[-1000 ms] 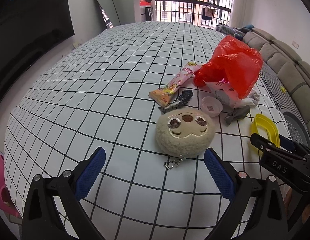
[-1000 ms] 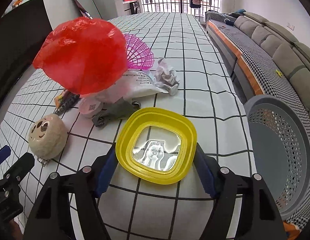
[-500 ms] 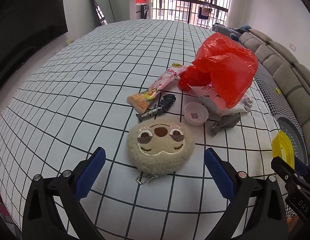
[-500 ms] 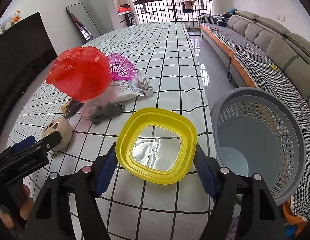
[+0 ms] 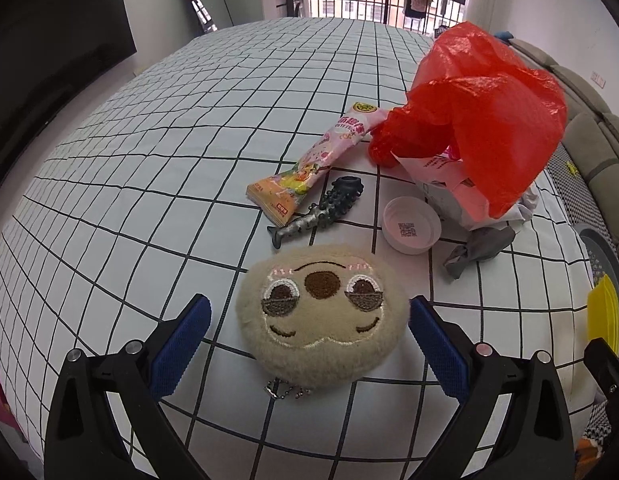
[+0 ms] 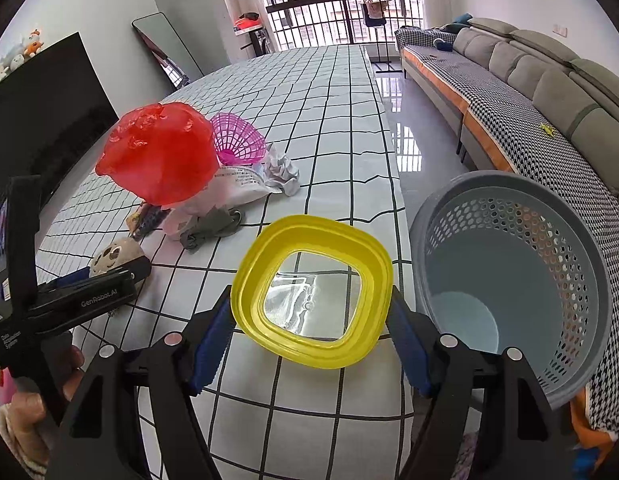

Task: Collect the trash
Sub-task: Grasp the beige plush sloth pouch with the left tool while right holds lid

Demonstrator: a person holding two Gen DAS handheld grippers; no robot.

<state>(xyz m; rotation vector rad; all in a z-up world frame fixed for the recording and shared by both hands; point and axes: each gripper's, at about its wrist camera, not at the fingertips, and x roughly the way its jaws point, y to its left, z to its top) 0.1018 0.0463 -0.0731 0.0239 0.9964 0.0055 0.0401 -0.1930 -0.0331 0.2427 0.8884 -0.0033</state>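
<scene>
Trash lies heaped toward the right edge of your worktop (image 5: 149, 152), which wears a white cloth gridded in black. Your right hand-held gripper (image 6: 311, 326) has its blue pads pressed on both sides of a yellow-rimmed lid (image 6: 313, 290) with a clear middle — the jaws stand wide because the lid is wide. It hangs tilted over the worktop's right edge, just beside the grey perforated basket (image 6: 581, 280) that stands off that edge with nothing showing inside it.

Your left hand-held gripper (image 5: 309, 344) is spread wide and grips nothing. A beige plush face (image 5: 321, 316) with a small ball chain sits between its blue pads, with a gap on each side.

Beyond the plush, toward the far end, lie a dark spiky fish-shaped toy (image 5: 321, 210) and a pink and orange snack wrapper (image 5: 317, 162), touching. To their right sit a white round lid (image 5: 411, 226) with a QR code, a crumpled grey rag (image 5: 477, 248), and a red plastic bag (image 5: 481, 128) billowing over a white printed pouch (image 5: 445, 176).

From your right wrist view, a pink mesh basket (image 6: 237, 140) and a crumpled white paper (image 6: 281, 170) lie behind the red bag — near the worktop's right edge.
</scene>
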